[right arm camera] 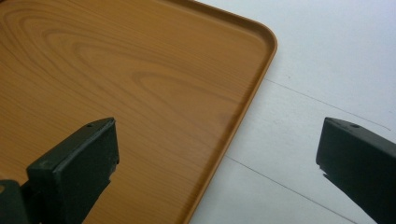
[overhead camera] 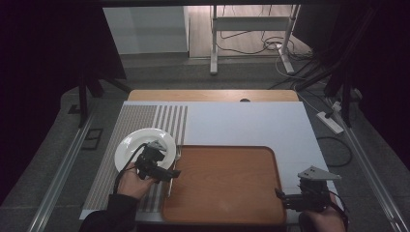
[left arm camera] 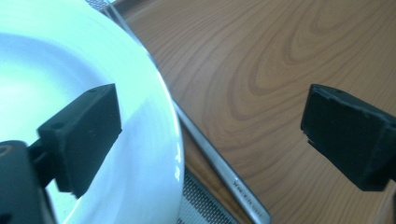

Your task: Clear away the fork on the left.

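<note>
High view: left gripper (overhead camera: 170, 175) over the plate's (overhead camera: 129, 145) near rim; a fork (overhead camera: 176, 155) lies between the round white plate and the wooden tray (overhead camera: 227, 179); right gripper (overhead camera: 283, 197) at the tray's right edge. Left gripper view: jaws wide, nothing held, glossy plate and steel fork handle (left arm camera: 224, 175) below. Right gripper view: jaws wide, empty, straddling the tray's rim (right arm camera: 243, 116).

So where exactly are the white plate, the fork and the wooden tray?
white plate (overhead camera: 131, 145): high view, bare inner surface, left of centre.
fork (left arm camera: 219, 170): left gripper view, metal handle between plate and tray.
wooden tray (overhead camera: 227, 181): high view, bare middle of its floor.
</note>
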`<state>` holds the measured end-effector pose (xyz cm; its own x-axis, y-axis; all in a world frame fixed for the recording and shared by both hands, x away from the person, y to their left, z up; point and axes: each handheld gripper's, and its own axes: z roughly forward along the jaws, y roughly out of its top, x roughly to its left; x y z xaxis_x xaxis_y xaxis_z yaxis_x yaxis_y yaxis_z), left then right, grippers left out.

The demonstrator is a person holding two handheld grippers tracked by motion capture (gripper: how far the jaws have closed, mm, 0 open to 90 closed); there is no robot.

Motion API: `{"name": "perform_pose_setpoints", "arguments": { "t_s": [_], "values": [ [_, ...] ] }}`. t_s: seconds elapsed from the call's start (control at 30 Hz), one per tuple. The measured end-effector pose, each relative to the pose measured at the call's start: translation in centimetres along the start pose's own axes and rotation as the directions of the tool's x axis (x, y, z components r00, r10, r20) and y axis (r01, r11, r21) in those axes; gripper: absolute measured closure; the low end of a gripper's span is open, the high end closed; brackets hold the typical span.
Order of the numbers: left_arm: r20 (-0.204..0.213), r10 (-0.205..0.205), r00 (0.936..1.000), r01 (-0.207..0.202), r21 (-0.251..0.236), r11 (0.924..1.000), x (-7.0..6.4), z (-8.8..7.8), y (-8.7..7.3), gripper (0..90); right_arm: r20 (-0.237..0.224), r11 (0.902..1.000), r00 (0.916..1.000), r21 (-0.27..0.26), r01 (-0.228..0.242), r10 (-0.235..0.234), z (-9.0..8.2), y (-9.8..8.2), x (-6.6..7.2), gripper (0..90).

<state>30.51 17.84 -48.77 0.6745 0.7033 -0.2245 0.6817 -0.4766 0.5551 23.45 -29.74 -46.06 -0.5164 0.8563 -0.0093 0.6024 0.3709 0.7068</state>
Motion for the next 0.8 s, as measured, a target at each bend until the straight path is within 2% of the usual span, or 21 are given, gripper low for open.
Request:
{"name": "perform_pose_setpoints", "arguments": {
  "t_s": [0.17,0.23,0.53,0.8],
  "values": [
    [0.009,-0.027,0.9996,0.027,-0.027,0.9993,0.6,-0.6,-1.1,0.0,-0.002,1.0,1.0,0.0,-0.003,0.003,0.0,0.0,0.0,0.0],
    [0.001,-0.022,0.9998,0.022,-0.039,0.999,0.8,-1.0,-1.5,0.0,-0.003,1.0,1.0,0.001,-0.005,0.005,0.0,0.0,0.0,0.0],
    [-0.071,-0.018,0.9973,0.008,-0.136,0.9907,1.2,-2.6,-3.2,0.0,0.0,1.0,1.0,0.004,-0.004,0.004,0.1,0.1,0.0,0.0],
    [-0.066,-0.05,0.9966,0.038,-0.181,0.9828,1.3,-3.3,-4.4,0.0,0.0,1.0,1.0,-0.002,-0.006,0.006,0.0,0.0,-0.1,0.0]
  ]
}}
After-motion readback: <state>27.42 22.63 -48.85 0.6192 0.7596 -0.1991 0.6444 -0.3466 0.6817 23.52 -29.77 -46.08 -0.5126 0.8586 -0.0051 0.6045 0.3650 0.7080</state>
